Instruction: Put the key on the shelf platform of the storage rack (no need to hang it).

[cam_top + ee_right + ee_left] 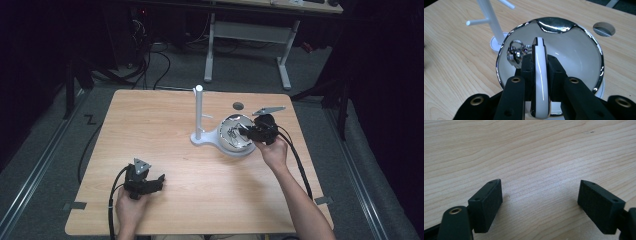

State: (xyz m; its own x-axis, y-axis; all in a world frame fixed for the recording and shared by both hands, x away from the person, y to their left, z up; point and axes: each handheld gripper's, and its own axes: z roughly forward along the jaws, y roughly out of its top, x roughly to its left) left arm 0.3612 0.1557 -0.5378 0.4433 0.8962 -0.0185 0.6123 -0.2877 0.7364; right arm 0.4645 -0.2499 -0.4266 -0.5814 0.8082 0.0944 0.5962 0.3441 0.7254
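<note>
right gripper (539, 75) clenches a white bangle (540, 75) over the chrome bowl (584, 37), likely lowering it in. next: release it beside the keyring (515, 52) at ten o'clock. left gripper (539, 202) rests released.

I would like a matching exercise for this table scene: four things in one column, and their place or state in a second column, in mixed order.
Things:
1. left gripper
2. right gripper
3. white stand
4. round hole

Places or states:
A. upright beside the shiny bowl, with side pegs
B. open over bare wood, nothing between the jaws
C. in the tabletop, beyond the bowl
D. shut on a white bangle over the bowl

Right pairs: 1-B, 2-D, 3-A, 4-C
</note>
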